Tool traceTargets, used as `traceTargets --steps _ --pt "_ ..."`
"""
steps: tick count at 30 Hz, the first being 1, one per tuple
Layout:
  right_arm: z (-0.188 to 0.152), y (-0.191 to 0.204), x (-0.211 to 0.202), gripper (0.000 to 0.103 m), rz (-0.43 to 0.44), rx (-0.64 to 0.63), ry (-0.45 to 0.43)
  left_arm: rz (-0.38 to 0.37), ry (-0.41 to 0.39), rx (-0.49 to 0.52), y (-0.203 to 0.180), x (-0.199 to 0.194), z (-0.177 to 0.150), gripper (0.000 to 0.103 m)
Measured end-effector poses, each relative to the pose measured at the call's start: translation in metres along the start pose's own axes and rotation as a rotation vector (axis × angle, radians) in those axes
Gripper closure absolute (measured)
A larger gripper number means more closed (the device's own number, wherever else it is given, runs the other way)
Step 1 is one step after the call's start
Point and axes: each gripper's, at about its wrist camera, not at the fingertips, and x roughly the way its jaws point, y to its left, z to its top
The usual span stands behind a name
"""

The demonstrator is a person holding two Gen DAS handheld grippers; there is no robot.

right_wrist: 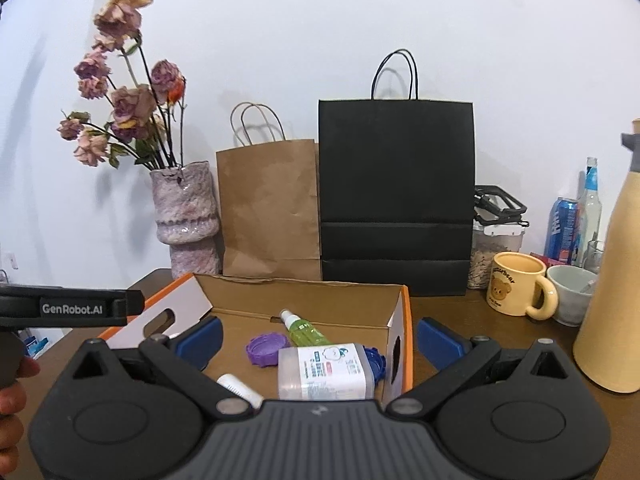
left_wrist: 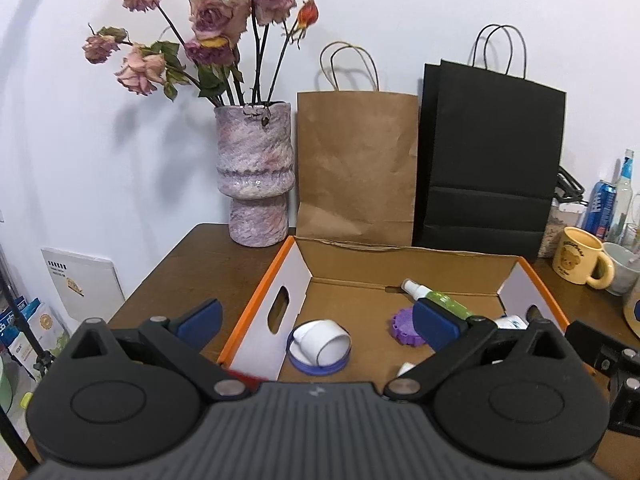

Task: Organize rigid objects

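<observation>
An open cardboard box (left_wrist: 260, 300) with orange rims sits on the brown table; its right wall (right_wrist: 402, 344) shows in the right wrist view. Inside lie a white cup on a blue lid (left_wrist: 322, 344), a purple toothed disc (left_wrist: 402, 326), a green spray bottle (left_wrist: 438, 296), a clear labelled bottle (right_wrist: 326, 372) and a white tube (right_wrist: 240, 390). My left gripper (left_wrist: 318, 320) hangs open above the box's left part, nothing between its fingers. My right gripper (right_wrist: 320, 340) is open above the box's right part, over the clear bottle, holding nothing.
Behind the box stand a mottled vase (left_wrist: 256, 176) with dried roses, a brown paper bag (left_wrist: 356, 168) and a black paper bag (left_wrist: 488, 168). At right are a yellow bear mug (right_wrist: 518, 288), a grey cup (right_wrist: 572, 294), a tan bottle (right_wrist: 614, 280), cans and a jar (right_wrist: 494, 246).
</observation>
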Motion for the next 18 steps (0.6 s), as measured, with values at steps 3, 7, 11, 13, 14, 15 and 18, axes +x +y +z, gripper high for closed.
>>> traceTargets --steps 3,7,11,13,14,15,18 --pt "-0.001 0.001 -0.02 0.0 -0.002 -0.005 -0.007 -0.01 -0.012 0.002 0.001 -0.02 -0.005 0.0" --pt "-0.004 0.004 -0.046 0.0 0.0 -0.012 -0.013 -0.016 -0.018 0.003 0.003 -0.045 -0.015 0.0" --pt "-0.007 0.007 -0.073 0.0 0.009 -0.02 -0.019 -0.017 -0.021 0.006 0.006 -0.073 -0.026 0.0" --pt "-0.011 0.01 -0.09 0.0 0.015 -0.028 -0.028 -0.022 -0.032 0.008 0.008 -0.09 -0.033 0.0" --pt "-0.012 0.012 -0.098 0.0 0.019 -0.033 -0.034 -0.023 -0.037 0.01 0.008 -0.098 -0.036 0.0" --pt "-0.014 0.013 -0.107 0.0 0.022 -0.036 -0.04 -0.024 -0.042 0.012 0.008 -0.108 -0.04 0.0" --pt "-0.021 0.017 -0.135 0.0 0.029 -0.049 -0.058 -0.023 -0.061 0.011 0.009 -0.134 -0.05 0.0"
